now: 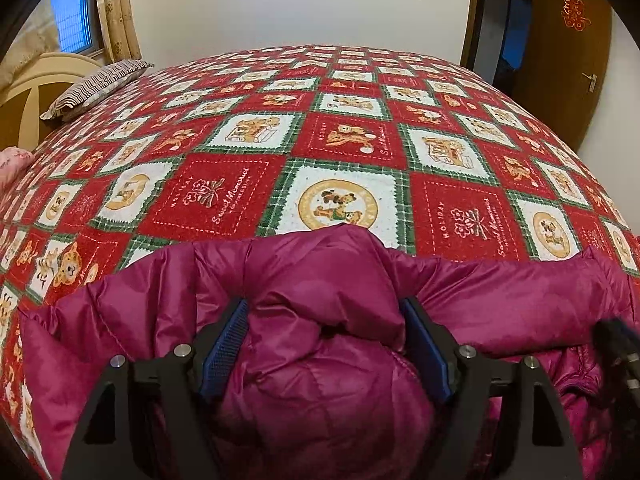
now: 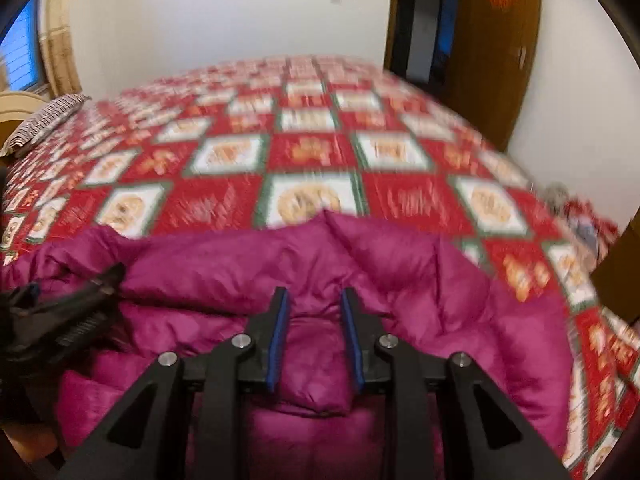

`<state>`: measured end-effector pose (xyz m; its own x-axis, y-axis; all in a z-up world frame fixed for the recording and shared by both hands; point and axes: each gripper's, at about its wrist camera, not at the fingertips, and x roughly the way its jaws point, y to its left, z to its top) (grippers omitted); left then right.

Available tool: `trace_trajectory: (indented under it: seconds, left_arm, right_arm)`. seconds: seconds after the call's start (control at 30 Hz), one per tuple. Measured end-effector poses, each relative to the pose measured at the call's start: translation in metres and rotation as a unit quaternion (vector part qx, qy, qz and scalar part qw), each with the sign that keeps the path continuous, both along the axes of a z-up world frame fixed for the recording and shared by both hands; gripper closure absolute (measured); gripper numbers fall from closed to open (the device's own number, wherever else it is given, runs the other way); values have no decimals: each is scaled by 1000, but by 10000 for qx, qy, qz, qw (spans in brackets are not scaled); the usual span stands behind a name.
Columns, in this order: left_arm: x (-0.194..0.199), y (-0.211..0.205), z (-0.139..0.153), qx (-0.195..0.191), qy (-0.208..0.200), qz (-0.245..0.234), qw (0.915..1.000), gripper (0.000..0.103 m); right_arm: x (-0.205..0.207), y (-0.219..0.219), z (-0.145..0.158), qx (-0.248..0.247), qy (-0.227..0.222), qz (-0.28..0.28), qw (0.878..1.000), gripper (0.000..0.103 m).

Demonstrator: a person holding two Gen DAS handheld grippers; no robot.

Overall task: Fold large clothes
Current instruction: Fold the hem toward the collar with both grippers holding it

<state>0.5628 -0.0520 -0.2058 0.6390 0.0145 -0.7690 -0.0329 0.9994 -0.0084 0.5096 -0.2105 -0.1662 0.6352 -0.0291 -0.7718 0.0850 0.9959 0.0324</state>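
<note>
A magenta puffy jacket [image 1: 328, 264] lies bunched along the near edge of the bed, and in the right wrist view the jacket [image 2: 400, 272] spreads out to the right. My left gripper [image 1: 324, 306] stands wide, with a thick bulge of the jacket filling the space between its blue pads [image 1: 224, 344] and touching both. My right gripper [image 2: 314, 294] is narrow and pinches a fold of the jacket between its pads [image 2: 276, 344]. Each gripper shows blurred in the other's view: the right gripper [image 1: 616, 344] and the left gripper [image 2: 72, 312]. The right wrist view is motion-blurred.
A red, white and green patchwork quilt [image 1: 340, 140] with teddy-bear squares covers the bed beyond the jacket. A striped pillow [image 1: 96, 88] lies by the headboard [image 1: 36, 92] at far left. A brown door [image 1: 568, 48] stands open at back right. Small blurred items [image 2: 580, 216] sit past the bed's right edge.
</note>
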Motion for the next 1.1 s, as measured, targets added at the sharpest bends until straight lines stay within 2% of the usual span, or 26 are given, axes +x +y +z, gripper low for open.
trace_trajectory:
  seconds: [0.1, 0.43, 0.9, 1.0, 1.1]
  left_arm:
    - [0, 0, 0, 1, 3, -1, 10000, 24]
    - [0, 0, 0, 12, 1, -3, 10000, 24]
    - [0, 0, 0, -47, 7, -14, 10000, 24]
    - [-2, 7, 7, -259, 81, -150, 9995, 24]
    - [-20, 24, 27, -144, -29, -161, 9998, 24]
  right_arm:
    - [4, -6, -8, 278, 14, 10, 9996, 74]
    - [2, 9, -10, -299, -76, 2, 9995, 74]
    - [0, 7, -11, -163, -209, -28, 9996, 74]
    - [-1, 5, -11, -89, -233, -24, 9997, 74]
    - [-1, 4, -11, -46, -245, -25, 9997, 74]
